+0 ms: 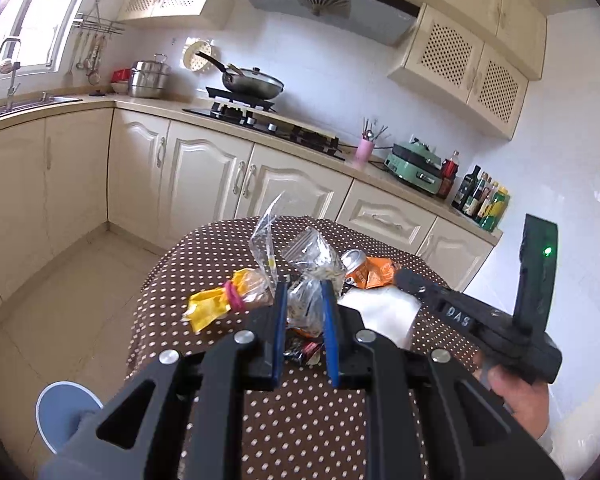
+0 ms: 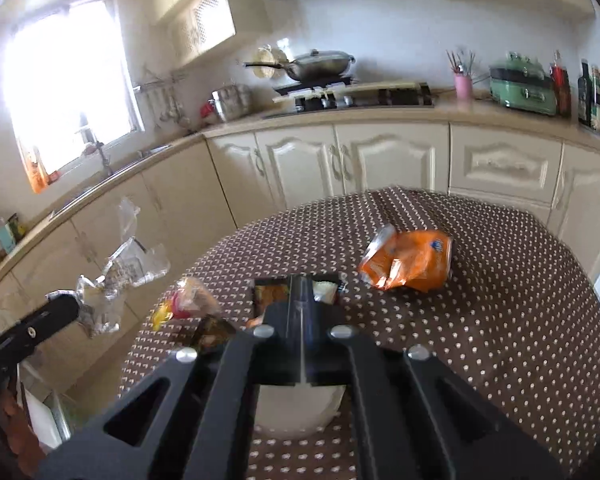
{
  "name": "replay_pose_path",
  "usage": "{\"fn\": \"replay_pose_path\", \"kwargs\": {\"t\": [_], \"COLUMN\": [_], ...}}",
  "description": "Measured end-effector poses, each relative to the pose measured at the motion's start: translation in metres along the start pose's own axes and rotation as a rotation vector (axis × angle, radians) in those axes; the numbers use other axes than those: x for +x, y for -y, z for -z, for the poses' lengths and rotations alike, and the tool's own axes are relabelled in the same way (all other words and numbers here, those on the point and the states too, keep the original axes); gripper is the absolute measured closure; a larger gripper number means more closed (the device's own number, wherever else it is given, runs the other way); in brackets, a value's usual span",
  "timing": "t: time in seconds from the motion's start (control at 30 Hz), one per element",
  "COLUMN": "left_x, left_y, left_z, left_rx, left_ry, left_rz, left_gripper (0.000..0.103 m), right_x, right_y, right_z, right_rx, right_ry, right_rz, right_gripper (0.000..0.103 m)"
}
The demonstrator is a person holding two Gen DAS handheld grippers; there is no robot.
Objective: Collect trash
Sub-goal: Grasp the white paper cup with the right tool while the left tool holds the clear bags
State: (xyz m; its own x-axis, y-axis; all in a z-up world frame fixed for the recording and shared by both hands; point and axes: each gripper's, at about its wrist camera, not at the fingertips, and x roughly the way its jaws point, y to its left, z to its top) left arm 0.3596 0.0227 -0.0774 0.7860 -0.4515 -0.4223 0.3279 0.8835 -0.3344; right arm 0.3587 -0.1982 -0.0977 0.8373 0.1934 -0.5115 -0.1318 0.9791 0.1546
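Note:
My left gripper [image 1: 304, 286] is shut on a clear plastic bag [image 1: 314, 254] with shell scraps in it, and the bag's loose top stands up above the blue pads. From the right wrist view, that bag [image 2: 116, 280] hangs at the left gripper [image 2: 74, 304], off the table's left edge. My right gripper [image 2: 302, 280] is shut, pads together, and I see nothing between them. It hovers over white paper [image 1: 380, 312]. An orange snack bag [image 2: 408, 264], a yellow wrapper with a pink band [image 1: 220, 300] and a crushed can [image 1: 354, 260] lie on the table.
The round table [image 2: 500, 320] has a brown dotted cloth. A black food tray [image 2: 272, 292] sits just past my right fingertips. A pale blue bin [image 1: 64, 412] stands on the floor at lower left. Kitchen cabinets and a stove line the far wall.

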Motion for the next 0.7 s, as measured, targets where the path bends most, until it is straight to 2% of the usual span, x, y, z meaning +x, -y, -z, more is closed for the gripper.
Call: {"fn": "replay_pose_path", "kwargs": {"t": [0.13,0.17,0.2,0.23,0.27,0.33,0.43,0.47,0.5,0.53,0.57,0.7], "left_x": [-0.018,-0.022,-0.027,-0.030,-0.032,-0.033,-0.031,-0.030,-0.030,-0.030,-0.030,-0.034], "left_y": [-0.009,-0.010,-0.011,-0.012,-0.012,-0.011,-0.012,-0.012,-0.011,-0.010,-0.009,-0.010], "left_z": [0.007,0.009,0.013,0.015,0.018,0.024,0.031,0.033,0.035,0.036,0.038,0.039], "left_rx": [-0.011,-0.009,-0.009,-0.011,-0.012,-0.011,-0.024,-0.028,-0.026,-0.023,-0.021,-0.026], "left_ry": [-0.005,-0.004,-0.005,-0.008,-0.010,-0.020,-0.037,-0.043,-0.044,-0.046,-0.048,-0.045], "left_rz": [-0.015,-0.016,-0.017,-0.015,-0.011,-0.009,-0.001,0.003,0.003,0.004,0.004,0.000], "left_gripper": [0.087,0.087,0.087,0.087,0.087,0.087,0.087,0.087,0.087,0.087,0.087,0.087], "right_x": [0.007,0.008,0.007,0.005,0.004,0.004,0.025,0.035,0.044,0.047,0.048,0.029], "right_y": [-0.014,-0.013,-0.011,-0.009,-0.010,-0.012,-0.007,-0.003,-0.001,0.001,0.003,-0.008], "right_z": [0.009,0.015,0.019,0.024,0.026,0.031,0.036,0.040,0.043,0.045,0.046,0.042], "right_rx": [-0.019,-0.014,-0.001,0.008,0.001,-0.029,-0.044,-0.039,-0.033,-0.029,-0.020,-0.075], "right_ry": [-0.063,-0.088,-0.088,-0.079,-0.073,-0.083,-0.146,-0.195,-0.230,-0.247,-0.247,-0.180], "right_rz": [0.021,0.036,0.042,0.063,0.084,0.117,0.131,0.110,0.086,0.068,0.034,0.079], "right_gripper": [0.099,0.085,0.056,0.043,0.034,0.034,0.034,0.039,0.059,0.064,0.074,0.075]}}
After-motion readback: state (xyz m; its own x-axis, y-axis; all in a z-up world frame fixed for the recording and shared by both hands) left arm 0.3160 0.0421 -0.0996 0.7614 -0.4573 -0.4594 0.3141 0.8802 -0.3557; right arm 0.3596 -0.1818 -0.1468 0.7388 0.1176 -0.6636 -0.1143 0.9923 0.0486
